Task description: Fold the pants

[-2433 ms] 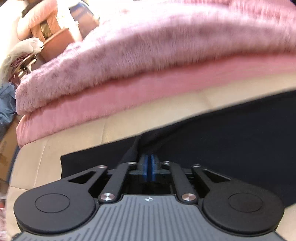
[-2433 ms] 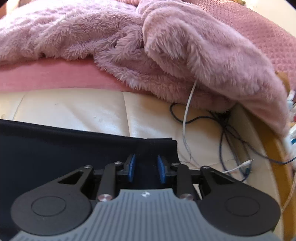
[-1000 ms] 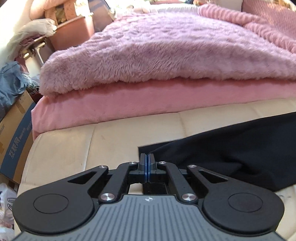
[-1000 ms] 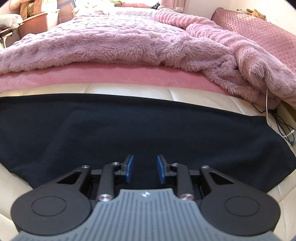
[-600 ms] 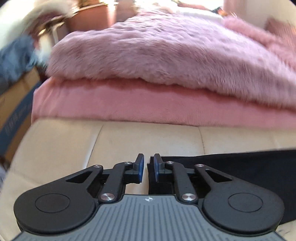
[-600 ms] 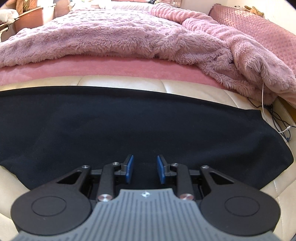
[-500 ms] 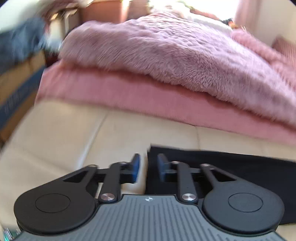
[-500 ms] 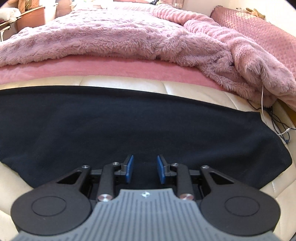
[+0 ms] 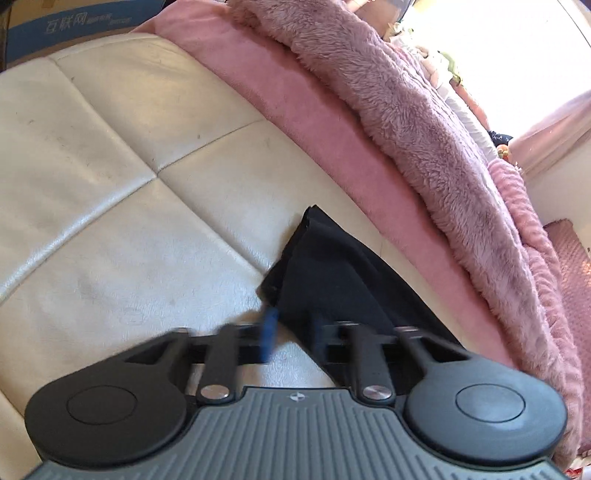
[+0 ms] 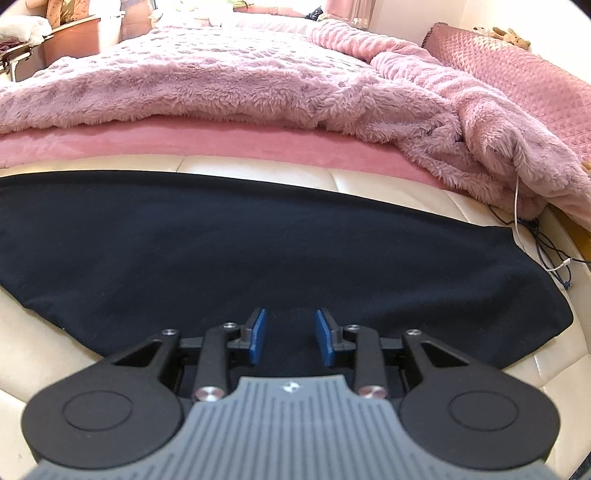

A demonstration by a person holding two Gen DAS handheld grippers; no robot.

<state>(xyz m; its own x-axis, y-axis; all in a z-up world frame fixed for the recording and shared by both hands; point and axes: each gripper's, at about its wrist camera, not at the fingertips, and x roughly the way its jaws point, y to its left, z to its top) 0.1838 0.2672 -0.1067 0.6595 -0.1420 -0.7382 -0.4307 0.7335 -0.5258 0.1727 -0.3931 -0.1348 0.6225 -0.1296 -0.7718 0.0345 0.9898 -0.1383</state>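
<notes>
The dark navy pants (image 10: 258,251) lie flat in a long strip across the cream leather bench (image 10: 33,347). My right gripper (image 10: 290,332) is open and empty, just above the near edge of the pants at their middle. In the left wrist view one pointed end of the pants (image 9: 325,266) lies on the bench (image 9: 110,229). My left gripper (image 9: 291,332) is open and empty at that end, its blue pads blurred, the right one over the cloth.
A fluffy pink blanket (image 10: 258,81) on a pink mattress (image 10: 184,144) runs along the far side of the bench. White and dark cables (image 10: 535,240) lie at the right end. A blue cardboard box (image 9: 74,26) stands past the left end.
My left gripper has let go of the pants end and opened wide, and has swung left and tilted. My right gripper stayed open and drew back slightly.
</notes>
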